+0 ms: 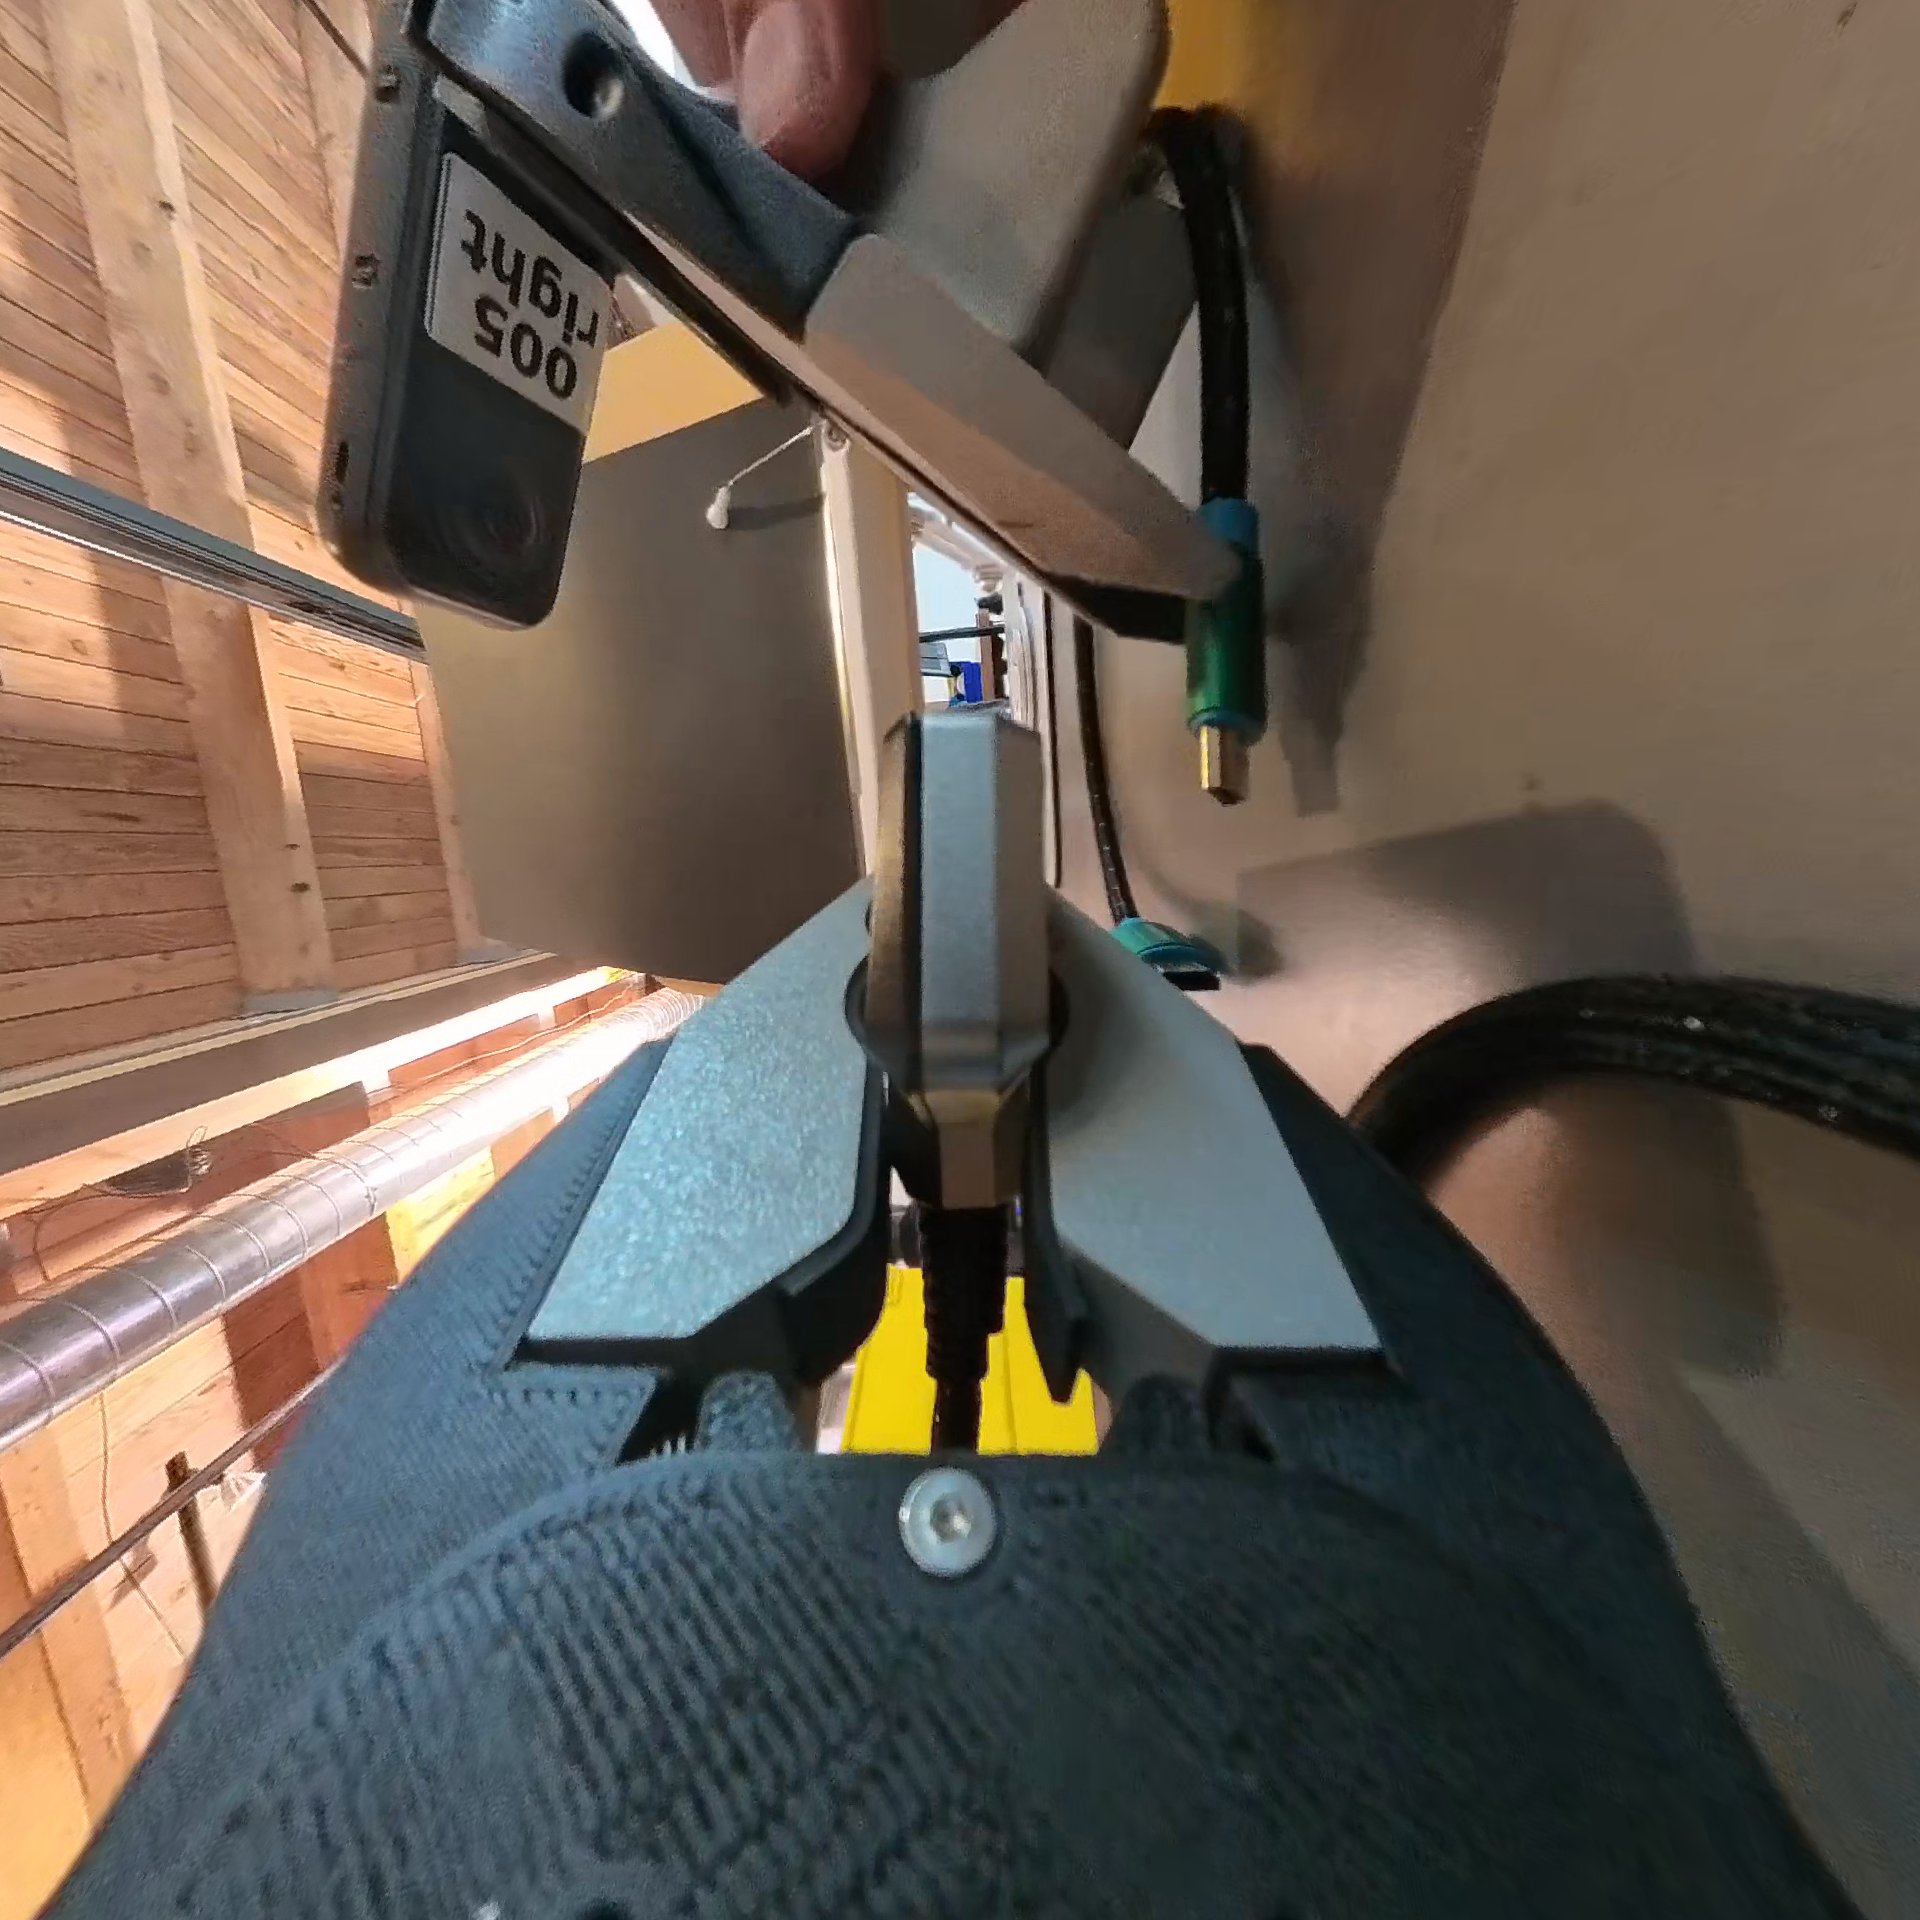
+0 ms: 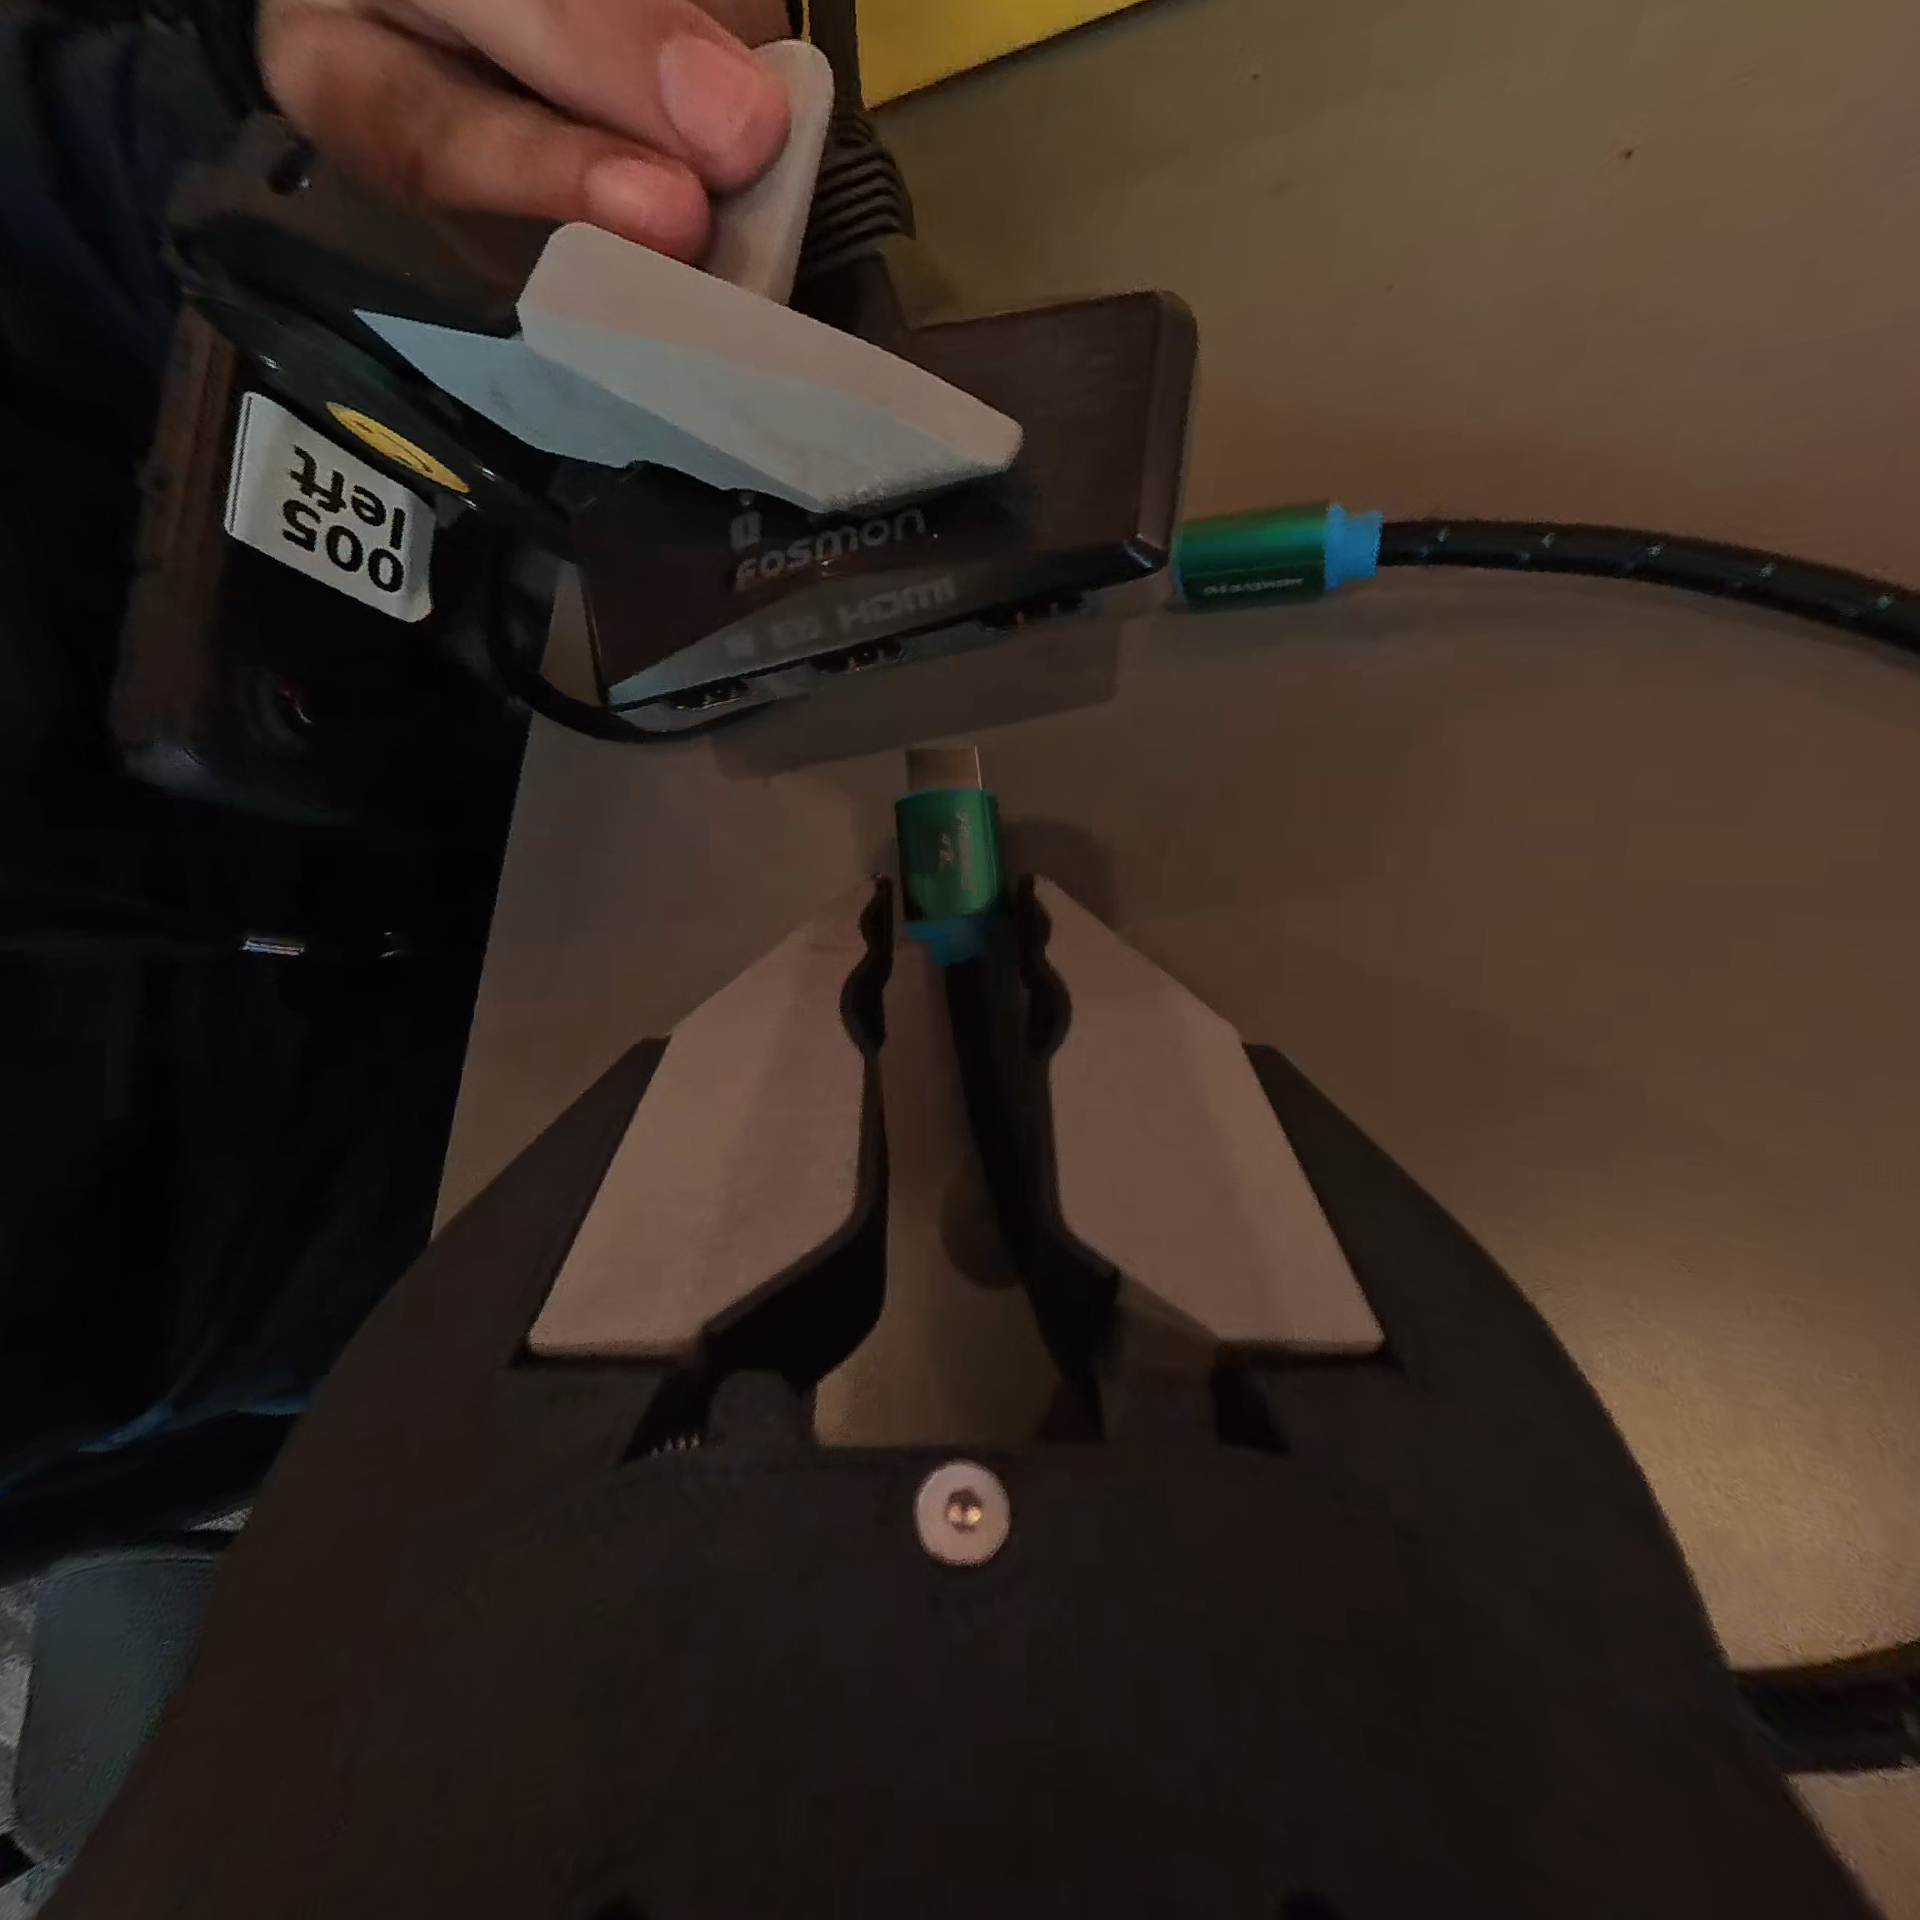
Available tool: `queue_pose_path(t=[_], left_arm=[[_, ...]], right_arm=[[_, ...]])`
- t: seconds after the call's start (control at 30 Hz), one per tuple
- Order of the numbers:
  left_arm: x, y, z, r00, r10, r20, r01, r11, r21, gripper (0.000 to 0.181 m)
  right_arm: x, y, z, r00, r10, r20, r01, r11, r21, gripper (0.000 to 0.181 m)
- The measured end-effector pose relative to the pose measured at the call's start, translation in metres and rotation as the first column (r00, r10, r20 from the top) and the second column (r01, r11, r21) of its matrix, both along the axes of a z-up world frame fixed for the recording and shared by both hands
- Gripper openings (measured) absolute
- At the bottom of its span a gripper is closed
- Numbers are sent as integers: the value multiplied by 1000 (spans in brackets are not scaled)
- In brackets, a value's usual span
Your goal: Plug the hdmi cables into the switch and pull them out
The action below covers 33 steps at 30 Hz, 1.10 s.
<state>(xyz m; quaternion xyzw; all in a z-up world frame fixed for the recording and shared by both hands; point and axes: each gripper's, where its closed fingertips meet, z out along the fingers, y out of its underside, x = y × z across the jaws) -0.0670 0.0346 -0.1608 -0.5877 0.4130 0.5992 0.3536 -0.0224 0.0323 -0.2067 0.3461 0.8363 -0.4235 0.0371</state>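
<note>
Wooden planks and a silver duct (image 1: 260, 1236) fill the far left of my left wrist view, with the beige tabletop (image 1: 1662, 520) running along the right side. Between them my left gripper (image 1: 961, 1049) is clamped on the dark switch (image 1: 956, 904), which stands edge-on between my fingers (image 1: 717, 1153) with its own black lead running back toward my palm. Above it, my right gripper (image 1: 1210, 582) reaches in from the upper left, a thumb on its handle, and holds a green hdmi plug (image 1: 1226, 665) whose gold tip points down, clear of the switch. Farther right a second green plug (image 1: 1169, 951) lies on the table, and a thick black braided cable (image 1: 1662, 1039) curves beside it

From my right wrist view, a hand (image 2: 499, 114) at upper left grips the left gripper (image 2: 769, 436), whose pale finger lies flat across the top of the switch (image 2: 935, 540). Its row of ports faces me. Below the middle port, my right gripper (image 2: 956, 914) pinches the green plug (image 2: 945, 852) at its blue collar, metal tip close under the switch but not inserted. To the right, the other green plug (image 2: 1268, 551) sits just beside the switch's corner; I cannot tell whether it touches. Its braided cable (image 2: 1662, 582) trails off across the tabletop (image 2: 1558, 312)
</note>
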Motion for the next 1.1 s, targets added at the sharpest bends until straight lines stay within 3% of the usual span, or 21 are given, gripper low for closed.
queue_pose_path(t=[0.3,0.5,0.63,1.1], left_arm=[[-2,0,-4,1000,4,21,-4,1000,-19,20],[-9,0,-11,999,44,-11,-45,998,-53,20],[-15,1,-11,997,81,-1,-81,995,-55,20],[-5,3,-13,999,29,22,-28,998,-53,20]], right_arm=[[3,-7,-1,999,12,-35,-12,1000,8,18],[-10,12,8,951,-17,-310,110,952,284,18],[-12,8,18,904,19,-428,149,923,356,17],[-5,6,16,902,93,-421,96,908,408,17]])
